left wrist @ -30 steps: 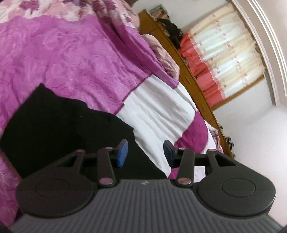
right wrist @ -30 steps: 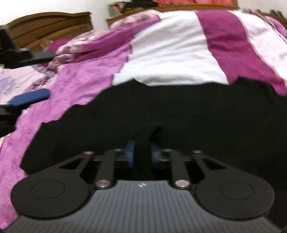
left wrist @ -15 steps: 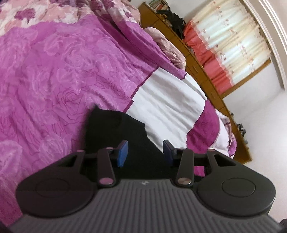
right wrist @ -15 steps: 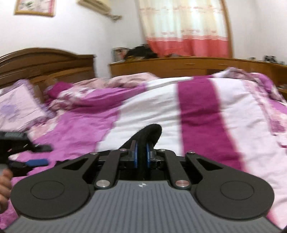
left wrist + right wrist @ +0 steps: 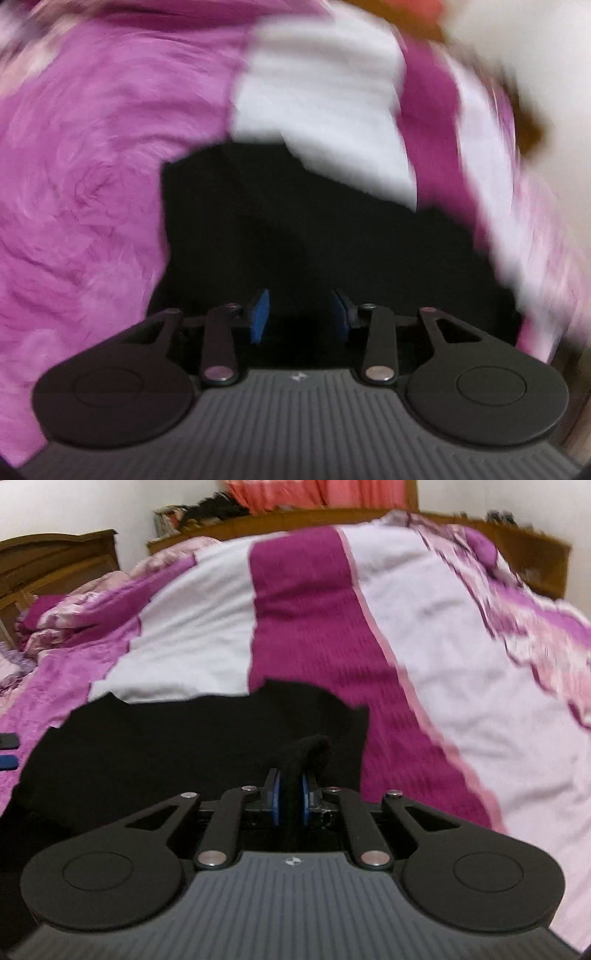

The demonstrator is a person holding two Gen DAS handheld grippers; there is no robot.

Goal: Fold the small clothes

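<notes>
**Black garment on the bed, one fold pinched**

A bed (image 5: 424, 635) fills both views, covered by a quilt (image 5: 306, 620) in broad bands of magenta, white and pale rose print. In the right wrist view a dark wooden headboard (image 5: 59, 561) stands at the far left against a white wall, and a long wooden cabinet (image 5: 288, 518) runs behind the bed with books and dark items on top. A red-and-pink curtain (image 5: 317, 493) hangs above it. The left wrist view is heavily blurred, so little of the room can be made out there.

The garment (image 5: 177, 746), black, lies spread on the near part of the quilt, across the rose, white and magenta bands. The right claw (image 5: 290, 799) is closed on a raised fold of it, and a rounded hump of black cloth stands up just past the blue pads (image 5: 275, 801).

The left claw (image 5: 300, 314) stands wide apart, its blue pads (image 5: 260, 314) holding nothing, with the garment (image 5: 295, 229) directly beneath and ahead of it. Its tips show at the left edge of the right wrist view, beside the garment's edge.
</notes>
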